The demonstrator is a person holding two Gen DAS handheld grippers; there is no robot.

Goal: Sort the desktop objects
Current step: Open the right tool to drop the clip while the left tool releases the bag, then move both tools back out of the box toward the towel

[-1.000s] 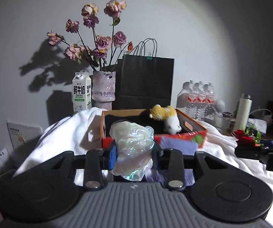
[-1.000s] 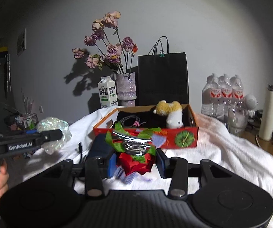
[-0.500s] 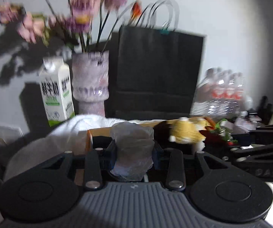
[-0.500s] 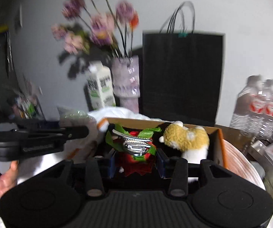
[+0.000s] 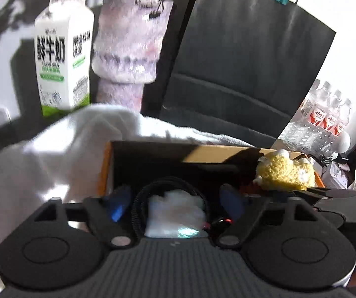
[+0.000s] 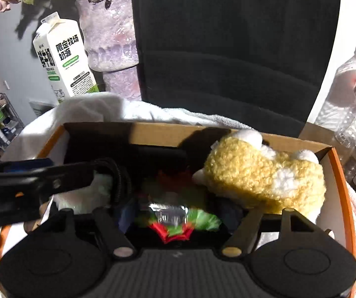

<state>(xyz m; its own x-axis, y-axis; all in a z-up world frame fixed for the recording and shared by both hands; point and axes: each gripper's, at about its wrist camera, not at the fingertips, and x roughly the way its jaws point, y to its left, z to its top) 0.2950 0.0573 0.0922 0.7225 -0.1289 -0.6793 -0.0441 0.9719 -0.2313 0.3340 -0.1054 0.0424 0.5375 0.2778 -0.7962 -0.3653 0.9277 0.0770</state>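
An orange-rimmed cardboard box (image 5: 104, 166) lies on white cloth and holds a yellow plush toy (image 5: 284, 173) and a coiled black cable (image 5: 138, 203). My left gripper (image 5: 175, 201) is over the box with its jaws opening. A crumpled iridescent plastic bag (image 5: 175, 216) lies loose between its blue pads, apart from both. My right gripper (image 6: 178, 213) is over the same box (image 6: 336, 171) with its jaws opening. A blurred red, green and silver flower clip (image 6: 175, 219) sits between them, unpressed. The plush toy (image 6: 259, 173) lies to its right. The left gripper's fingers (image 6: 53, 178) reach in from the left.
Behind the box stand a milk carton (image 5: 62, 57), a purple vase (image 5: 128, 49) and a black paper bag (image 5: 247, 57). Water bottles (image 5: 324, 114) and small clutter are at the right. White cloth (image 5: 41, 154) covers the table around the box.
Both grippers moved forward and tipped down over the box. Each had been shut on its item, the left on the bag, the right on the clip. Both have spread their jaws and let go.
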